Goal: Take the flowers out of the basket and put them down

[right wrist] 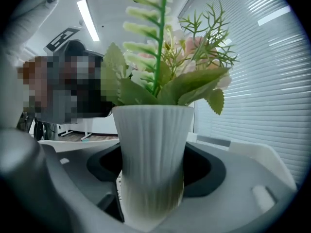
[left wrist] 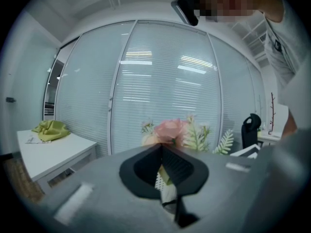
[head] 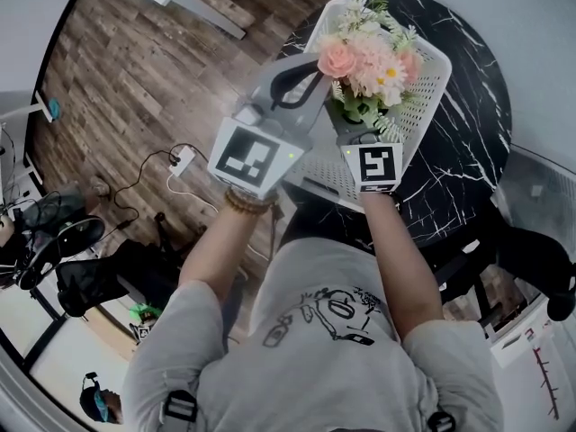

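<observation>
1. The right gripper (head: 362, 133) is clamped on a white ribbed vase (right wrist: 153, 149), with one jaw on each side.
2. The flowers (head: 369, 61) stand upright in that vase, over the white basket (head: 434, 84) on the black marbled table (head: 468, 142).
3. The left gripper (left wrist: 161, 152) has its jaw tips together beside the pink bloom (left wrist: 169, 130). A pale scrap possibly sits pinched behind them, but the view is unclear.

From overhead, the head camera looks steeply down onto the basket (head: 434, 68) and the dark surface (head: 470, 120). The left gripper (head: 311, 65) camera faces level along its jaws toward a glass wall (left wrist: 165, 81) with blinds. The right gripper (head: 358, 136) camera sits hard against the vase (right wrist: 153, 149), tilted slightly up. All three views share the flowers (head: 369, 57).
</observation>
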Motion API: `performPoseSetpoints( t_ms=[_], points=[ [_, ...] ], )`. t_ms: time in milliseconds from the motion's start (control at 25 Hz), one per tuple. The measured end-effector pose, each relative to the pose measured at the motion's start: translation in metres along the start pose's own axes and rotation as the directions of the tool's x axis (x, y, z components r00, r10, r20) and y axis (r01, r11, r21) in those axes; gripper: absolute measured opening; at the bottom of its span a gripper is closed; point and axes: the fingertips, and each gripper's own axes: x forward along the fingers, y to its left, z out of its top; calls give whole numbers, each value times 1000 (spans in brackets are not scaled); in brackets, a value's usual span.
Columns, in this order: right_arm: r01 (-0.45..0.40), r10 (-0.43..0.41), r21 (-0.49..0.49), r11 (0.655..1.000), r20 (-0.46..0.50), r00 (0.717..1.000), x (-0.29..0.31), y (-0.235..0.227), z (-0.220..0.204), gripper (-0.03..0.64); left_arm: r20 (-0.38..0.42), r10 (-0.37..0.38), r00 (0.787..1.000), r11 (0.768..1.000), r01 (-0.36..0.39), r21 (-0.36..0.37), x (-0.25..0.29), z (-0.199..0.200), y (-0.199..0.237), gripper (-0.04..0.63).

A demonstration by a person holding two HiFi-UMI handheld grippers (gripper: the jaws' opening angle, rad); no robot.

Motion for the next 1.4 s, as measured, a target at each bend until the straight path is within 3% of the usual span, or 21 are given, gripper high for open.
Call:
performPoseSetpoints(
  t_ms=[360,520,1400],
  points=[
    [13,-12,-5,1000,114,993,-16,-7,56,350,57,-19,998,999,17,37,-8,51,-15,3],
    [11,-8,-25,1000,94,996,-27,-6,70,350,68,-19,997,998,15,53,-13,70,-21,3],
    [11,0,-58,998,183,983,-90,2,182,350,157,-28,987,988,4,154,-57,178,-70,3]
  ],
)
